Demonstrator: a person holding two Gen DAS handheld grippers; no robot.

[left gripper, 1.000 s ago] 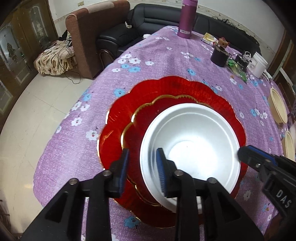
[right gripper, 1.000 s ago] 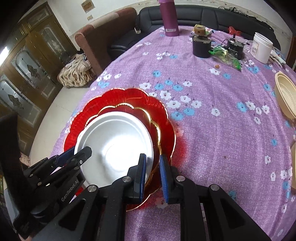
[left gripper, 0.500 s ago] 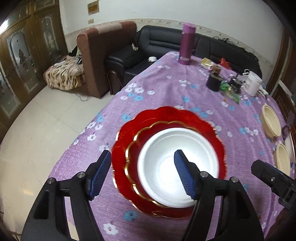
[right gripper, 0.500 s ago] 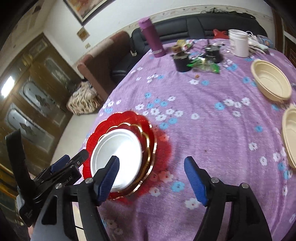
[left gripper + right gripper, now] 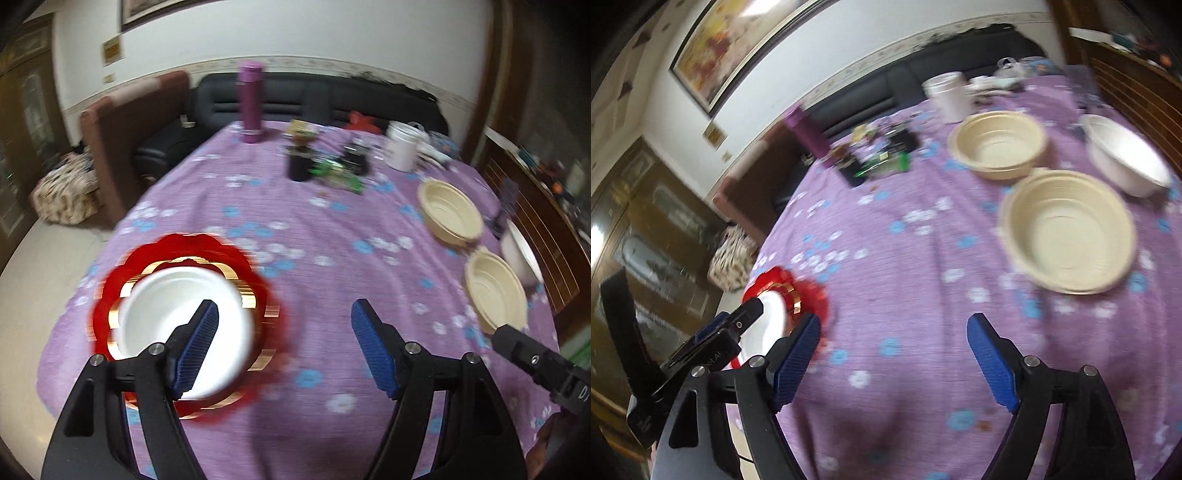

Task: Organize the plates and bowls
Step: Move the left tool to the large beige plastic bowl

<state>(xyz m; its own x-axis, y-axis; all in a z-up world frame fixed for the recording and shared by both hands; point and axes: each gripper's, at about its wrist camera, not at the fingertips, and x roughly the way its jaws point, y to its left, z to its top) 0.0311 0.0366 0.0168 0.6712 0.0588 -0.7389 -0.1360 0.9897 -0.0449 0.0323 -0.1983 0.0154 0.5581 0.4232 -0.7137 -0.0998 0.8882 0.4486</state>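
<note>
Though lettering on either tool blurs unreadable, left gripper (image 5: 284,347) and right gripper (image 5: 894,363), angled downward, have just been spreading, empty; white bowl (image 5: 177,310) sits stacked on red plates (image 5: 122,280).

We read little here. On the right gripper (image 5: 546,369), seen at the lower right edge of the left wrist view, a white letter "D" shows, the rest cut off. Lettering on the left gripper (image 5: 713,354), in the right wrist view, is too blurred to read.
</note>
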